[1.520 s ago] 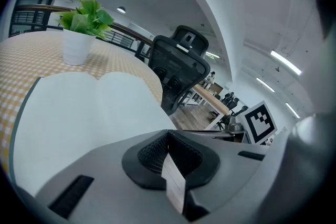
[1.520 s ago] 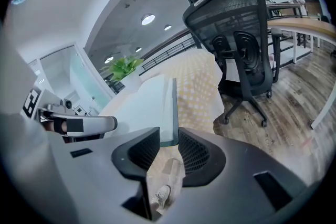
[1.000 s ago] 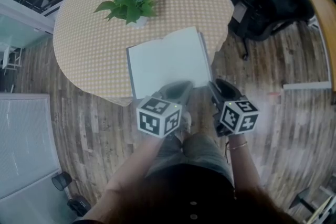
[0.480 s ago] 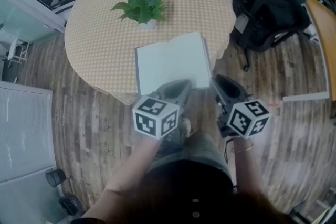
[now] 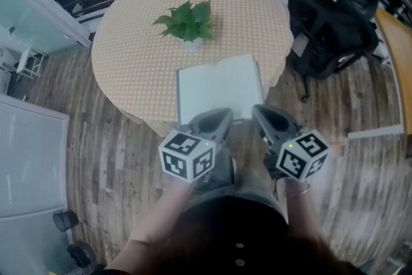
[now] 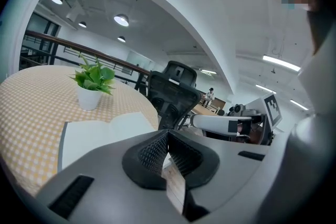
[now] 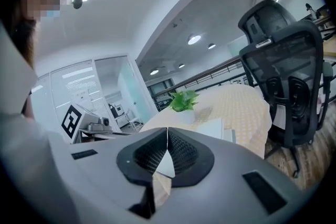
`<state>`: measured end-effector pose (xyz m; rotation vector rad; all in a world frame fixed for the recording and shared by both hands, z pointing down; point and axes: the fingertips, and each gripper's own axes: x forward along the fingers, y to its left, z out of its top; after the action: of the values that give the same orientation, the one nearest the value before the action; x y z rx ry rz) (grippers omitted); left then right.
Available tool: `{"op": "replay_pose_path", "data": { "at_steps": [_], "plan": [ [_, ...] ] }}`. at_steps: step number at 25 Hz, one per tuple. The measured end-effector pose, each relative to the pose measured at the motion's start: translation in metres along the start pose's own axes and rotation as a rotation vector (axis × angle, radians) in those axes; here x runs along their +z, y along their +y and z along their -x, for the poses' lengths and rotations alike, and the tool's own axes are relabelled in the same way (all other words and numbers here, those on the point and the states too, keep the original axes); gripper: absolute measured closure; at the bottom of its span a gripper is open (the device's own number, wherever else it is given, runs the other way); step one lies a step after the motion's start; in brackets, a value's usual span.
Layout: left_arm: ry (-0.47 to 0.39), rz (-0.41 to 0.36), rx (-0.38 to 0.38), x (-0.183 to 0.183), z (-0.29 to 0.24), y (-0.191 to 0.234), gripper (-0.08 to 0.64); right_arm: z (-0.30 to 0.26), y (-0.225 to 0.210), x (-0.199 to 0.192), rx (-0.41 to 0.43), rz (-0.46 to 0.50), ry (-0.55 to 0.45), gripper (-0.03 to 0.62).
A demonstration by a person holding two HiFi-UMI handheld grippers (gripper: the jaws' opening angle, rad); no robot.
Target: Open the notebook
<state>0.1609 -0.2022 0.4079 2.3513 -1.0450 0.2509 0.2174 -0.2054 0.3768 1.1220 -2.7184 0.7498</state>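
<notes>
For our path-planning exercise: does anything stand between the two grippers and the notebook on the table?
Nothing visible does. The notebook lies open just ahead of the left gripper and the right gripper, whose fingers have just been closing on nothing. The potted plant stands beyond the notebook.

the notebook point(image 5: 219, 92) lies open and flat, its blank white pages facing up, with a thin dark strip of cover showing along its left side and the edges of stacked pages along its right. it rests on the round table point(image 5: 141, 55) with the orange checked cloth, close to the table's near edge and right of its middle, turned a little askew. the potted plant point(image 5: 188, 22) stands just beyond its far left corner, not touching it.
</notes>
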Motion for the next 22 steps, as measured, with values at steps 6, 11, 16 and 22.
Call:
{"op": "replay_pose_path", "data": {
  "at_steps": [6,11,16,22],
  "plan": [
    [-0.031,-0.035,0.010,0.009,0.013,-0.004,0.549,0.010,0.008,0.019,-0.030,0.011,-0.072,0.580],
    [-0.071,-0.034,0.013,0.012,0.024,-0.012,0.549,0.017,0.013,0.027,-0.080,0.005,-0.130,0.580],
    [-0.093,0.006,0.040,0.011,0.033,-0.005,0.549,0.007,0.018,0.025,-0.094,0.013,-0.116,0.580],
    [-0.044,-0.016,0.052,0.002,0.037,0.000,0.549,0.000,0.030,0.015,-0.058,0.035,-0.066,0.580]
  ]
}}
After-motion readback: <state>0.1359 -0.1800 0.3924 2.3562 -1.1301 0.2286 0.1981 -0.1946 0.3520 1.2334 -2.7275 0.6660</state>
